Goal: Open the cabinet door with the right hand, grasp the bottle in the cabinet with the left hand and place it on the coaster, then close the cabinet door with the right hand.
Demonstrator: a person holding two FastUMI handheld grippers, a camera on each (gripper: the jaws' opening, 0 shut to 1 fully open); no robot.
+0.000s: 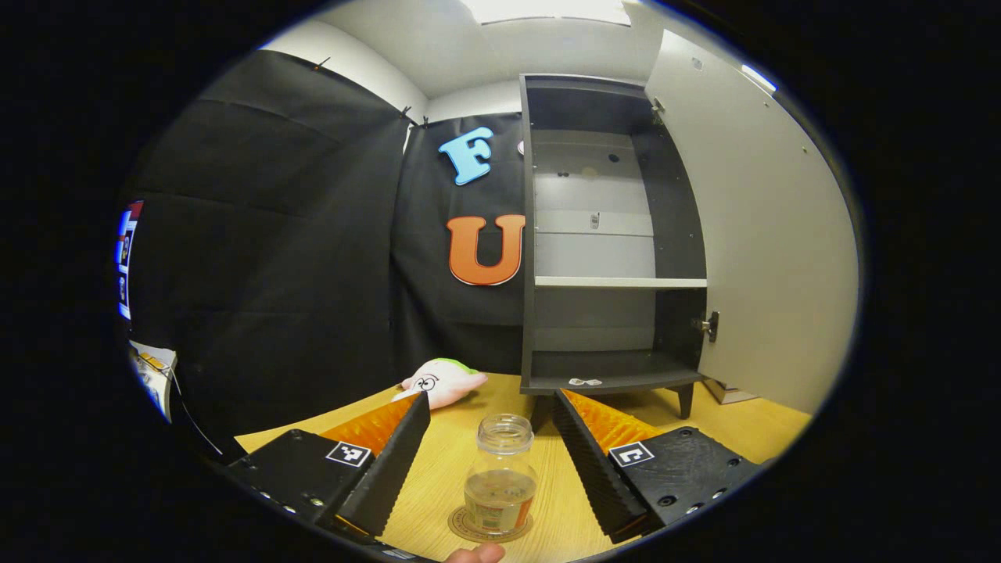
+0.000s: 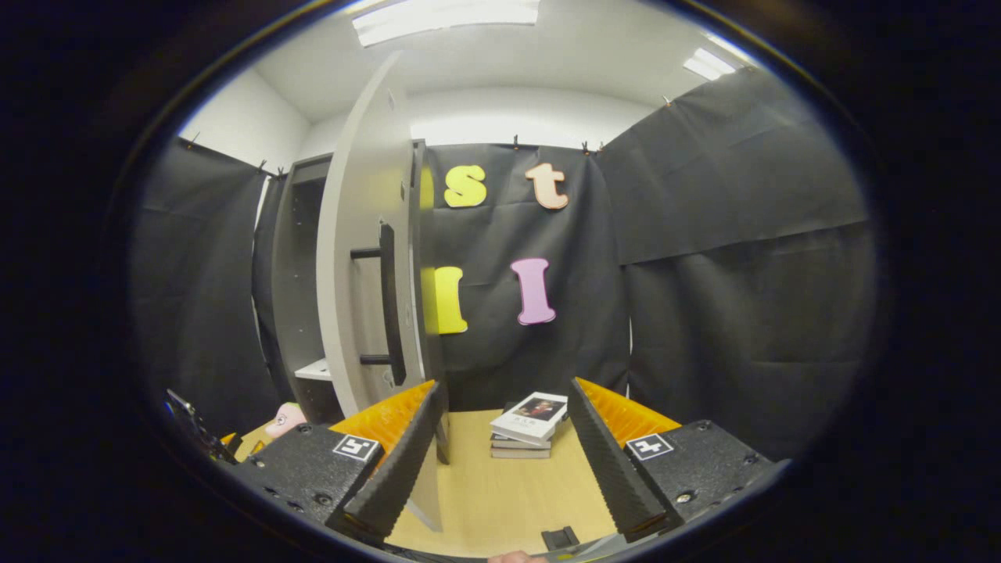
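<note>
On the surface [image 1: 438, 461] right in front of your left gripper [image 1: 493, 461], the bottle [image 1: 500, 469] is standing upright on the coaster [image 1: 461, 525], so that part looks done. Your left gripper's fingers are spread wide on either side of the bottle and aren't touching it, so it's let go. Behind it the cabinet [image 1: 606, 234] has nothing on its shelves and the cabinet door [image 1: 751, 234] is swung way out to the side.

So I'd say you're on the last step now: closing up with the right hand. Your right gripper [image 2: 504, 461] is spread apart and holding nothing, sitting just beside the door's edge, with the handle [image 2: 387, 305] up and to the left of it. Next move probably calls for getting onto that handle or the outer face of the door and swinging it back toward the cabinet. Keep your left gripper low and out of the door's path. There's a plush toy [image 1: 442, 381] and a stack of books [image 2: 528, 426] around, neither seems in the way.
</note>
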